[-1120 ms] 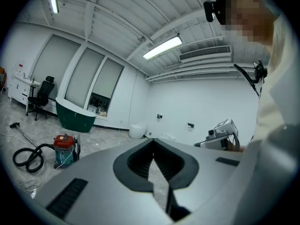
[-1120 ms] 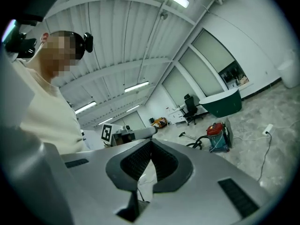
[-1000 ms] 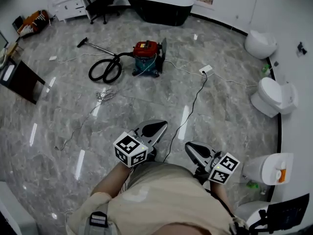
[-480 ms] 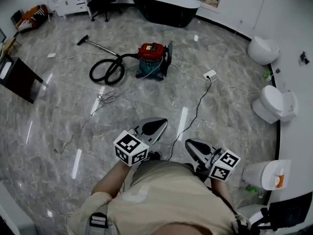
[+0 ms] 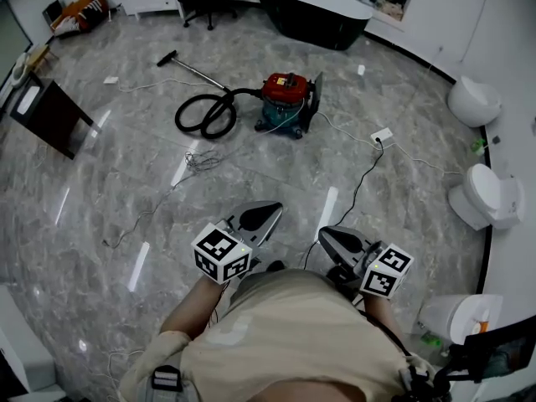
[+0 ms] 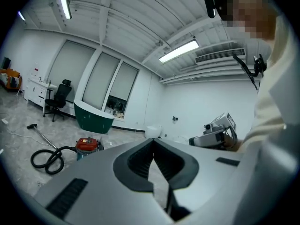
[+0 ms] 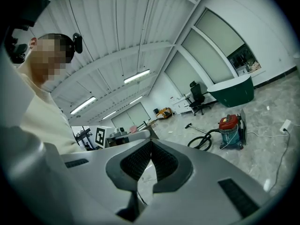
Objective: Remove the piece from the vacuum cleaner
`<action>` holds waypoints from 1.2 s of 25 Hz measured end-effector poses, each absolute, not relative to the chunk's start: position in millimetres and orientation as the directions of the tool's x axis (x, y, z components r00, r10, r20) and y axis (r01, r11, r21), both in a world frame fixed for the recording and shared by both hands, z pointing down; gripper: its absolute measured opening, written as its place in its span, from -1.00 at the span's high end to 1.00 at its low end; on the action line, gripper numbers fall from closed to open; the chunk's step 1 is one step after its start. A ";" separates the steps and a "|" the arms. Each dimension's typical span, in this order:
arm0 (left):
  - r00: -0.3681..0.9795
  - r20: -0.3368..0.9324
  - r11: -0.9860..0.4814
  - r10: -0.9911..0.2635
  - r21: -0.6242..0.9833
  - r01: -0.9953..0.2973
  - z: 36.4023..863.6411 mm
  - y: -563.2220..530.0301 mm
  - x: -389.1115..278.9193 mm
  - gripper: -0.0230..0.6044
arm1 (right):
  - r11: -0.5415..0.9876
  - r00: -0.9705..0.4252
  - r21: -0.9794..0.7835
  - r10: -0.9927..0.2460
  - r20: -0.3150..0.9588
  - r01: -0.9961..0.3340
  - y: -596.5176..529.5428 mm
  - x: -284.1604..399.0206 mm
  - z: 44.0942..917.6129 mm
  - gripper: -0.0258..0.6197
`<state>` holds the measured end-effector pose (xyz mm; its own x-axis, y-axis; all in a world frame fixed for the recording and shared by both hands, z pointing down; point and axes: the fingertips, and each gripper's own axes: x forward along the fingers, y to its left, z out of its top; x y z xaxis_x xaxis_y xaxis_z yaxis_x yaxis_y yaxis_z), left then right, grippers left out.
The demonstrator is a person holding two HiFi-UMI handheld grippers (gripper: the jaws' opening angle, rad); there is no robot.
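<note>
Vacuum cleaner stands on the floor well apart from left gripper and right gripper, both pressed together and empty, its parts too small to tell apart.

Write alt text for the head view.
Seen from above, a person holds a left hand-held gripper and a right hand-held gripper, both shut and empty, over a grey marble floor. Well ahead stands a red vacuum cleaner with its black hose coiled beside it; a dark bathtub and white toilets line the room's edges.
</note>
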<state>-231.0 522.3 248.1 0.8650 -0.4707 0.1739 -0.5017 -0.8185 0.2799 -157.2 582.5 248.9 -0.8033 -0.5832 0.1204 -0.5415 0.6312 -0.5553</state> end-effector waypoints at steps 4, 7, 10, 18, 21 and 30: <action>0.837 0.183 -0.788 -0.516 0.282 -0.547 246.9 516.3 -230.4 0.92 | 0.629 -0.822 -0.592 -0.560 0.105 -0.504 568.2 -148.6 252.4 0.91; 0.832 0.213 -0.781 -0.512 0.288 -0.554 251.0 514.8 -215.7 0.91 | 0.637 -0.834 -0.596 -0.542 0.104 -0.488 567.6 -138.1 253.8 0.91; 0.843 0.222 -0.801 -0.490 0.269 -0.535 248.1 508.7 -180.9 0.91 | 0.618 -0.823 -0.617 -0.561 0.088 -0.487 559.7 -105.7 255.8 0.91; 0.859 0.242 -0.841 -0.450 0.209 -0.500 236.9 509.1 -56.1 0.91 | 0.573 -0.787 -0.651 -0.613 0.063 -0.498 560.1 13.6 258.0 0.91; 0.854 0.260 -0.842 -0.451 0.193 -0.503 239.5 516.6 -10.0 0.92 | 0.570 -0.800 -0.675 -0.598 0.049 -0.468 563.4 53.4 265.0 0.91; 0.798 0.355 -0.810 -0.487 0.157 -0.564 255.7 528.4 56.7 0.91 | 0.589 -0.863 -0.710 -0.503 0.051 -0.385 570.2 111.5 292.1 0.91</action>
